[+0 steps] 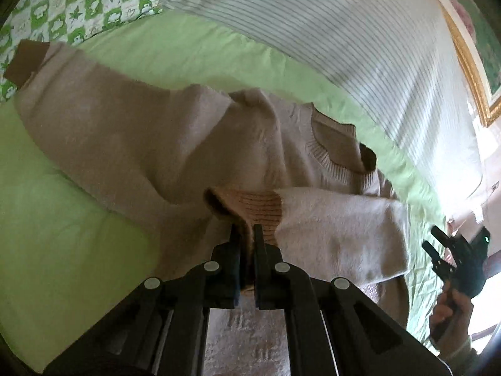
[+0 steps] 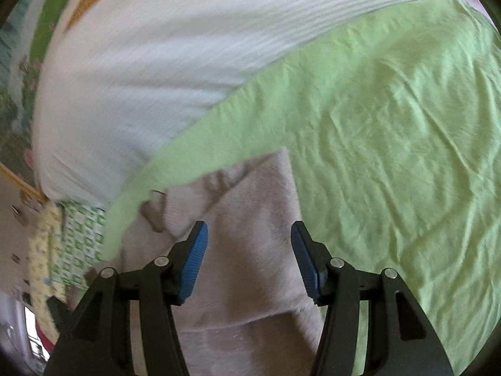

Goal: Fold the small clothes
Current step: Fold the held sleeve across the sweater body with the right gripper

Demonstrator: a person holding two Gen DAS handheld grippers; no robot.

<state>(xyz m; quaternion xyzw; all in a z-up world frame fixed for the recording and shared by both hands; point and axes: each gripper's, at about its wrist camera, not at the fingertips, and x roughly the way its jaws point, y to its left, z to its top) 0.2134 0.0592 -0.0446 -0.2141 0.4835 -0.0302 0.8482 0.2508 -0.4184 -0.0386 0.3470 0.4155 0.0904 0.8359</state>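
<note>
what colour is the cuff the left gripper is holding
Tan-brown ribbed cuff, on a beige sweater; clearest in left wrist view.

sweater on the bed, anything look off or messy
Nothing damaged, but the beige sweater lies crumpled and askew on the green sheet: one sleeve trails toward the checked pillow, and the body bunches near the collar. The left tongs pinch the other sleeve's brown cuff; the right tongs are open.

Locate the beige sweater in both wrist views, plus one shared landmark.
Left wrist: the beige sweater spreads across the centre; the left gripper is shut on its brown ribbed cuff.
Right wrist: the sweater sits bottom centre, behind the open right gripper.
Shared landmark: the green sheet under the sweater.
</note>
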